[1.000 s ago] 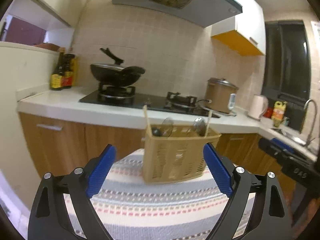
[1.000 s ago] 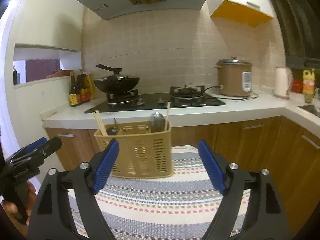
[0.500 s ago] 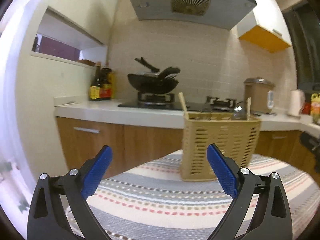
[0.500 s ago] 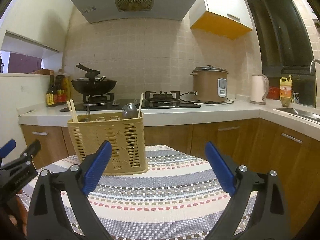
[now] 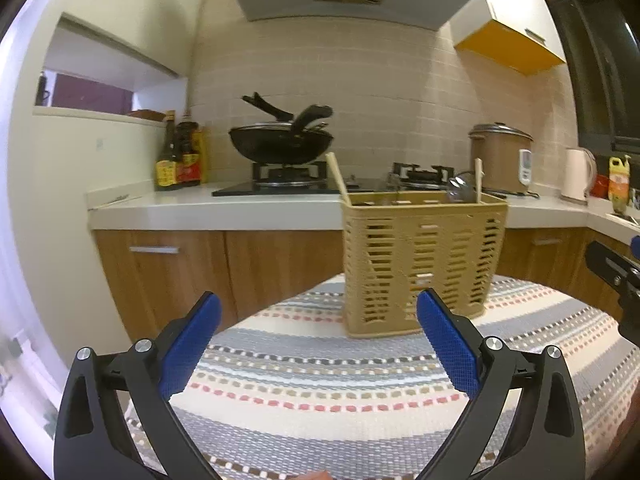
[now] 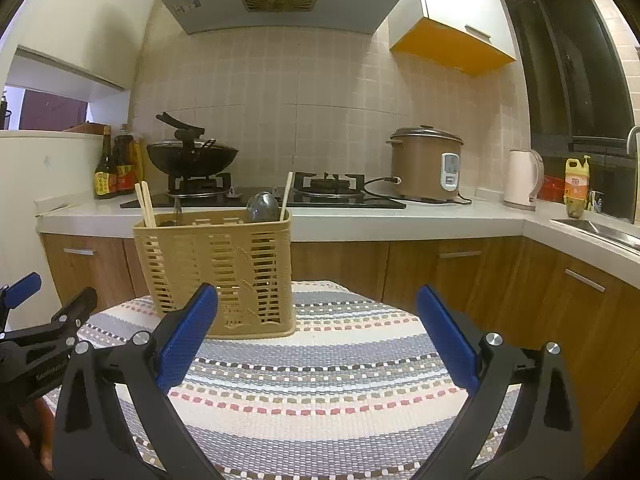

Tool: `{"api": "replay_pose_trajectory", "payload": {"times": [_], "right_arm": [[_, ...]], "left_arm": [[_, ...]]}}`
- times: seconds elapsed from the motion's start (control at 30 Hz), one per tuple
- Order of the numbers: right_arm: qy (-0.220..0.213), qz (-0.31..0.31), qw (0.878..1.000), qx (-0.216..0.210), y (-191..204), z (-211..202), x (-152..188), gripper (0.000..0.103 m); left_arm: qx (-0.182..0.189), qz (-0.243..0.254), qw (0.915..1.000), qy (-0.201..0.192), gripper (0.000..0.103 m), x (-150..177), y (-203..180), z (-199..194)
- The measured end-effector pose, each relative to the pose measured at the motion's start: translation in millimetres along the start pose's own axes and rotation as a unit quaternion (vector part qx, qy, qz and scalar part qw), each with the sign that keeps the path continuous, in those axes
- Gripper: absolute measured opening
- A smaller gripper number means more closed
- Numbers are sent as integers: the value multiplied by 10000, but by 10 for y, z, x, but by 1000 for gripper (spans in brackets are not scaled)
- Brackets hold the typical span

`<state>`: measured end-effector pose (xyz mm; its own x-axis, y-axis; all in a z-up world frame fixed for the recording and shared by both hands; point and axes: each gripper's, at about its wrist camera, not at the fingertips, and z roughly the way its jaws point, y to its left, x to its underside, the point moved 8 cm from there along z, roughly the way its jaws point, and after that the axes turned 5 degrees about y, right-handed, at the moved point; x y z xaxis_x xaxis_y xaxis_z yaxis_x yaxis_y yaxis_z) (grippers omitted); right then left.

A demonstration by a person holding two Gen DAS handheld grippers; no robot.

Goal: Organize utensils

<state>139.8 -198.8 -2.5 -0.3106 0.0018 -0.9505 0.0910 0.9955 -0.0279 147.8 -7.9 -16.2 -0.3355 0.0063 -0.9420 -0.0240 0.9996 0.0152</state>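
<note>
My left gripper (image 5: 318,334) is spread wide with nothing between its blue pads (image 5: 448,346), and it hangs over the near part of the striped cloth (image 5: 320,384) that covers the table. My right gripper (image 6: 318,334) is just as wide apart and just as empty, over the same cloth. Between each pair of fingers and the basket there is only bare cloth.

The tan slotted basket (image 5: 420,264) stands upright toward the far edge of the cloth. From my left gripper it sits ahead and a little to the right, its near wall just beyond my right-hand pad. From my right gripper the basket (image 6: 220,272) lies ahead and to the left, partly behind my left-hand pad (image 6: 186,340). Two chopsticks (image 6: 145,205) lean out of its left end, a single chopstick (image 6: 285,196) leans at its right end, and a metal spoon (image 6: 262,207) rises beside that one.

To the right of the basket the cloth runs bare to its far edge. Beyond that edge are wooden cabinets (image 6: 460,268) under a white counter (image 6: 400,220), which carries a stove (image 6: 328,196), a wok (image 6: 192,156), sauce bottles (image 6: 114,168), a rice cooker (image 6: 428,164) and a kettle (image 6: 524,178).
</note>
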Motion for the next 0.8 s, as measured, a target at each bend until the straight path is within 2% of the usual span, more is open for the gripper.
{"api": "replay_pose_trajectory", "payload": {"times": [0.13, 0.8], "right_arm": [[89, -45, 9999, 59, -9, 23, 42, 95], [256, 97, 9996, 0, -61, 78, 72, 95]], "left_arm": [[129, 88, 9998, 150, 95, 34, -75, 29], [52, 140, 9998, 101, 95, 34, -103, 8]]}}
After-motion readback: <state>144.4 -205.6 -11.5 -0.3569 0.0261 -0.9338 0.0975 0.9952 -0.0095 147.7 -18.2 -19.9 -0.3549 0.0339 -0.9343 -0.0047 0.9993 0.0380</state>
